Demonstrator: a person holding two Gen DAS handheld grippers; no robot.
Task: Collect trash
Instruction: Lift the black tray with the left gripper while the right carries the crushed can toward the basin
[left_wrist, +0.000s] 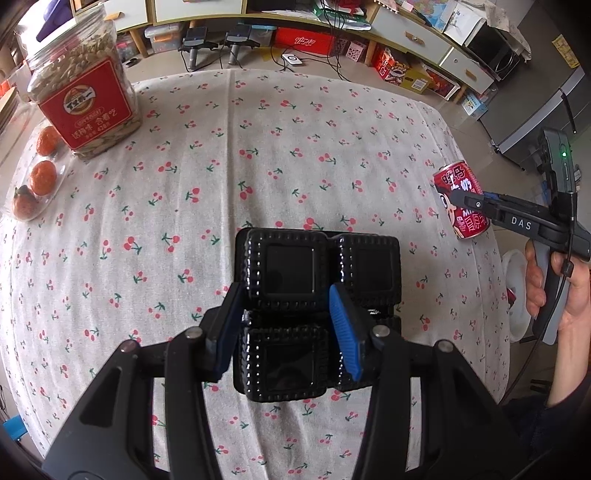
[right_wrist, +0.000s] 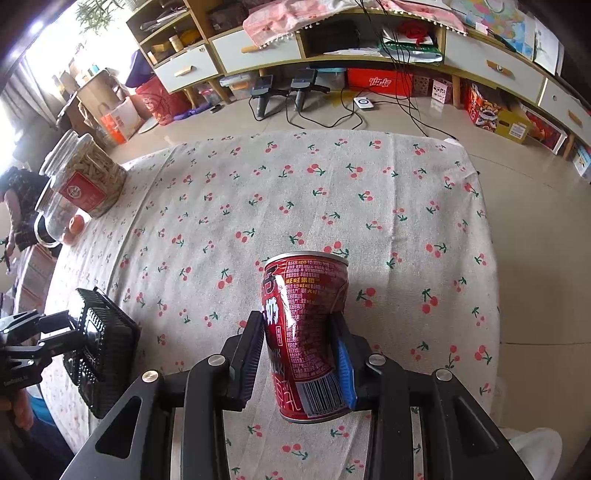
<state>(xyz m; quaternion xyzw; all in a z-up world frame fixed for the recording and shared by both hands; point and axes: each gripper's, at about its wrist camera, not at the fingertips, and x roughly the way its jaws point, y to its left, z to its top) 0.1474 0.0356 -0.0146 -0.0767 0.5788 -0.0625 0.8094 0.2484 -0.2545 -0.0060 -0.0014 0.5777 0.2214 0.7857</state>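
Left tool (left_wrist: 286, 325): pads clamped on a black plastic biscuit tray (left_wrist: 317, 314), one pad on each side of the near-left compartment. The tray is glossy, with four square wells and beaded rims, and it is held tilted above the cloth, near the front middle of the counter. In the right wrist view the same tray (right_wrist: 99, 347) hangs at the left edge, gripped by the left tool (right_wrist: 55, 332).

Right tool (right_wrist: 301, 350): pads closed on a red drink can (right_wrist: 306, 332), gripped at the lower half, with a dent in the wall by the blue pad. The can points away from the camera, its barcode end near the tool and its silver rim at the far end. It is off the cloth, over the right side of the counter. From the left wrist view the can (left_wrist: 461, 199) sits in the right tool (left_wrist: 461, 195), with a hand (left_wrist: 554, 291) around the grey handle.

Counter (left_wrist: 258, 147): covered by a white cloth printed with red cherries.

Far left corner: a clear jar of seeds (left_wrist: 85, 96) with a red label, upright. Just beside it lies a clear plastic tray holding small oranges (left_wrist: 43, 177).

Beyond the counter: tiled floor and low shelving (right_wrist: 332, 40) with drawers and boxes.
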